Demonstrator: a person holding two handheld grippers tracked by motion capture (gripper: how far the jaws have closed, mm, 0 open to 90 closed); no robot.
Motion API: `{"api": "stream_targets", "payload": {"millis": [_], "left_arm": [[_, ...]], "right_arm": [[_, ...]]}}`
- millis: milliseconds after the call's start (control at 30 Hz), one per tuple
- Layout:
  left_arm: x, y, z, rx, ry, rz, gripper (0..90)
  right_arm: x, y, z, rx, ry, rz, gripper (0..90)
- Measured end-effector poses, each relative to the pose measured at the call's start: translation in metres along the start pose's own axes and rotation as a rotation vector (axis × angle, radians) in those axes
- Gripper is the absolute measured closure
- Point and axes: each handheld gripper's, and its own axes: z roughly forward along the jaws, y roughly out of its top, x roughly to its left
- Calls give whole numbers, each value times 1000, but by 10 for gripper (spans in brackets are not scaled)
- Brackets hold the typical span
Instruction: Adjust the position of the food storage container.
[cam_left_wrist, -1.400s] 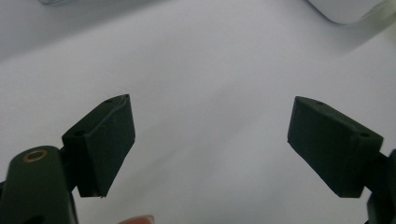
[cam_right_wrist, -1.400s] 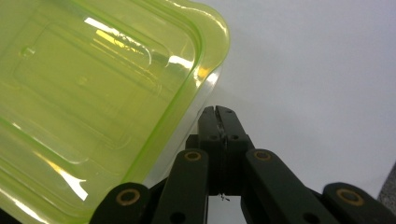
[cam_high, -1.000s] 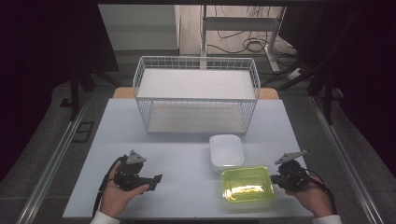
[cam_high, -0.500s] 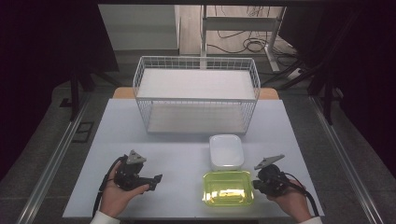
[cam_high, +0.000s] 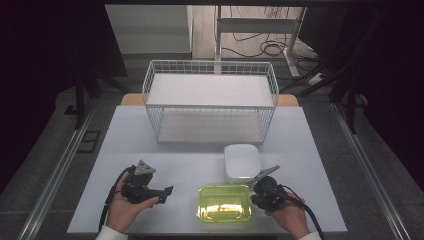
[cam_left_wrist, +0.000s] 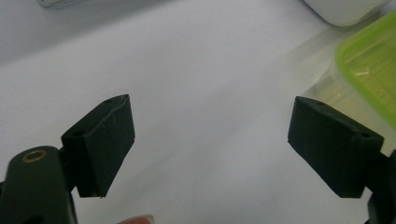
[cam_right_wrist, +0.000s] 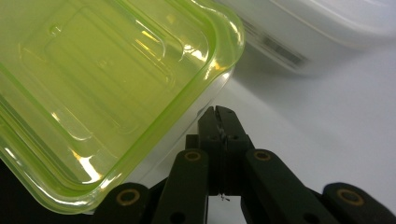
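Note:
A clear container with a translucent green lid (cam_high: 225, 202) (cam_right_wrist: 107, 84) sits near the table's front edge, just in front of a white lidded container (cam_high: 242, 162) (cam_right_wrist: 317, 32). My right gripper (cam_high: 254, 191) (cam_right_wrist: 219, 114) is shut with nothing between its jaws, and its tips lie against the green-lidded container's right side, under the lid's rim. My left gripper (cam_high: 166, 194) (cam_left_wrist: 210, 126) rests at the front left, open and empty, pointing right toward the green lid (cam_left_wrist: 369, 70). A stretch of bare table separates it from that container.
A white wire basket (cam_high: 210, 100) stands at the back middle of the white table (cam_high: 310, 150). Part of the white container (cam_left_wrist: 345, 9) shows in the left gripper view. Dark floor and cables lie beyond the table.
My right gripper has slid left along the table's front, and the green-lidded container has moved left with it, from beside the white container to in front of it. The left gripper has stayed still.

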Motion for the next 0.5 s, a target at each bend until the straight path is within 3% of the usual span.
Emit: {"api": "stream_targets", "payload": {"millis": [233,367,500], "left_arm": [[3,-1,-1,-3,1,-12,147],[5,-1,-2,-6,9,-30,148],[7,-1,-4,-12,10,-67,154]], "right_arm": [[27,22,15,8,40,-59,893],[29,24,17,2,47,-60,892],[21,20,11,-31,47,-33,891]]}}
